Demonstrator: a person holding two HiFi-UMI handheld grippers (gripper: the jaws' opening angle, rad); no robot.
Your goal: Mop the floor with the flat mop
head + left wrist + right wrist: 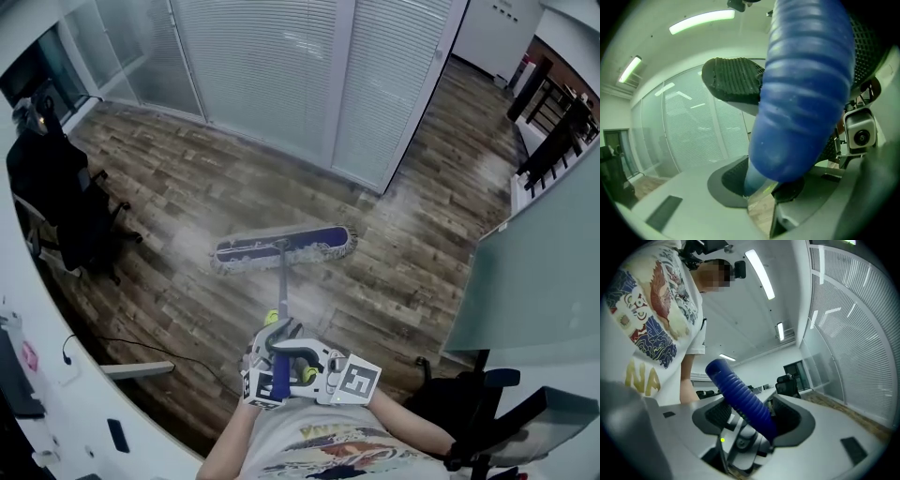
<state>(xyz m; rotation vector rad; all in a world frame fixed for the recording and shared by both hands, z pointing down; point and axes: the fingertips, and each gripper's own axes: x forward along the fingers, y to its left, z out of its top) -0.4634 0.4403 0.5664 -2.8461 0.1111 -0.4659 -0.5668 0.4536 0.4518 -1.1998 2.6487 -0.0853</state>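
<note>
Head view, and the flat mop's head (pixel 281 248) lies flat on the wooden floor (pixel 169 178), crosswise, out in the open stretch before the glass partition with its blinds (pixel 272 75). Its thin shaft (pixel 281 286) runs straight back to the person's chest, ending in a ribbed blue grip (pixel 279 382). A black office chair (pixel 61 197) stands well apart at the left. Over to the left gripper view: the left gripper (pixel 761 187) has its jaws closed round the mop handle, right where the blue grip meets the pale shaft, dark pads pressed on either side and the grip looming huge across the picture. Right gripper view now: the right gripper (pixel 754 420) is clamped on that same blue grip, both pads hard against the ribs, and the free end of the grip slants up toward the person's printed white shirt (pixel 651 310). Both grippers sit close together on the handle's top end, the left one just beside the right.
</note>
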